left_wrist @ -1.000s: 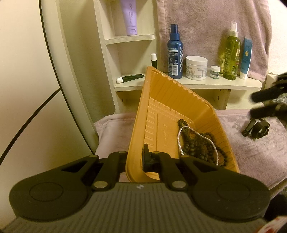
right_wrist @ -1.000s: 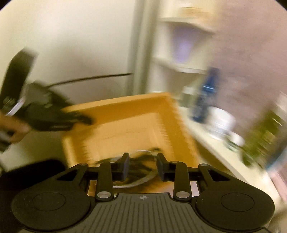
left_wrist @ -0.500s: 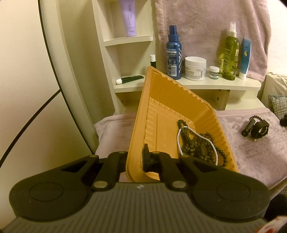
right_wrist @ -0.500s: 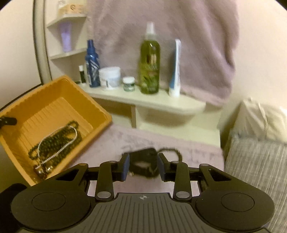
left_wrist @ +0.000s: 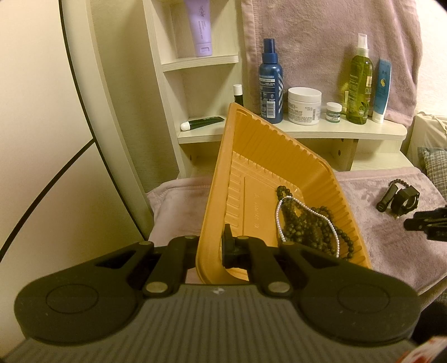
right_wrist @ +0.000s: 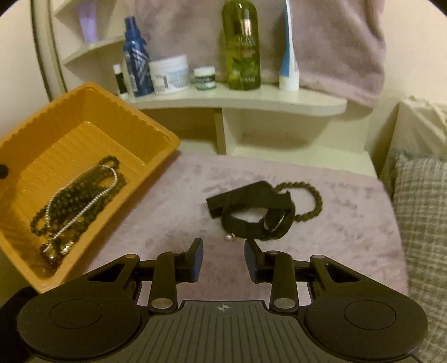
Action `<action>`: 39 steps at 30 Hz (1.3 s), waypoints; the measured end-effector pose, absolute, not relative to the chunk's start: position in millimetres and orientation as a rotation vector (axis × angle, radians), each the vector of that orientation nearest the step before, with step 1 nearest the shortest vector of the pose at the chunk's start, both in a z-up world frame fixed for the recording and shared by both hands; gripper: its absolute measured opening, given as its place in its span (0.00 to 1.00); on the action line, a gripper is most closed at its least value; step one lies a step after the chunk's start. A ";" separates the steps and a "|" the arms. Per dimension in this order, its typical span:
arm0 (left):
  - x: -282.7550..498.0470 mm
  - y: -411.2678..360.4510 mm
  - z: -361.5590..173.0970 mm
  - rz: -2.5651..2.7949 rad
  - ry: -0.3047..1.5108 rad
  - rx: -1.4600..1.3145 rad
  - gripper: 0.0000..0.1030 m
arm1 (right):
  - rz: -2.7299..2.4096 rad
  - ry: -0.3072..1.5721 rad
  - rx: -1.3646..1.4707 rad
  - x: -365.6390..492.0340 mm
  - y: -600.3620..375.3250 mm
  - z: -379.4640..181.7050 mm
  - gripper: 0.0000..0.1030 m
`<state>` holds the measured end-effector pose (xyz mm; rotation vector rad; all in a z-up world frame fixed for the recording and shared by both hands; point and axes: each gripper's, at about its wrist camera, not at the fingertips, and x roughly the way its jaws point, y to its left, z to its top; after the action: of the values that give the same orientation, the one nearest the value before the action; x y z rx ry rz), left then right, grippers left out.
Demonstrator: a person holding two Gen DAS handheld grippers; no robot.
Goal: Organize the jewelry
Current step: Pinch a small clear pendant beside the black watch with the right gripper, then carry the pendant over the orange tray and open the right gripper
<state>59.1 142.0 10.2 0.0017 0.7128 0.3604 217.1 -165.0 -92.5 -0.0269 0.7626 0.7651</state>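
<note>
Left gripper [left_wrist: 212, 245]: I've got it clamped on the near rim of the tray [left_wrist: 251, 156]; one finger inside, one outside, tray tipped up on its side edge.
Right gripper [right_wrist: 223, 259]: jaws part open, nothing between them; pointing down at the cloth [right_wrist: 173, 212]. In the left view its tips [left_wrist: 424, 222] show at the right edge.
Tray contents: dark beads [left_wrist: 307, 226] piled in the low corner with a pearl strand [left_wrist: 279, 215] looped over them. Right view shows the same heap [right_wrist: 81, 195] plus some shiny bits at the near end, too blurred to name.
Watch [right_wrist: 257, 212]: black, strap curled, lying on the cloth just ahead of my right fingertips and slightly right of centre; not touching them.
Bracelet [right_wrist: 307, 201]: dark beads, behind and right of the watch, tucked against it.
Pearl [right_wrist: 229, 237]: small, single, at the near edge of the watch strap, closest thing to the right jaws.
Watch vs tray: well apart; tray left, watch right.
Shelf [left_wrist: 307, 131]: blue bottle [left_wrist: 270, 83], white jar [left_wrist: 304, 104], small jar [left_wrist: 333, 111], green spray bottle [left_wrist: 359, 81], blue-white tube [left_wrist: 382, 89].
Readable text: white jar says "CREAM"; the line above it is too small. Lilac tube [left_wrist: 201, 25] carries characters I can't read. Other labels too blurred.
</note>
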 end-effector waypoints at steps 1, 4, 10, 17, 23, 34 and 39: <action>59.2 142.0 10.1 0.360 0.713 0.003 0.05 | 0.760 0.770 -0.022 218.4 -162.9 -95.3 0.33; 59.3 142.0 10.2 0.360 0.713 0.004 0.05 | 0.742 0.782 -0.023 221.1 -156.3 -103.8 0.33; 58.3 142.3 9.2 0.359 0.715 0.006 0.05 | 0.719 0.763 -0.015 227.1 -148.9 -110.0 0.33; 58.6 142.4 9.4 0.359 0.715 0.006 0.05 | 0.703 0.739 -0.052 234.3 -136.6 -111.0 0.32; 59.0 142.5 9.5 0.358 0.715 0.007 0.05 | 0.677 0.730 -0.091 231.2 -131.6 -110.4 0.20; 58.9 142.3 9.5 0.358 0.716 0.006 0.05 | 0.694 0.704 -0.161 210.6 -136.4 -105.2 0.07; 59.0 142.2 9.6 0.358 0.716 0.006 0.05 | 0.719 0.714 -0.171 198.7 -150.9 -99.1 0.07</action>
<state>59.0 142.2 9.6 0.0056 0.7158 0.3582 198.7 -150.9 -99.1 -0.1713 0.7139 0.7188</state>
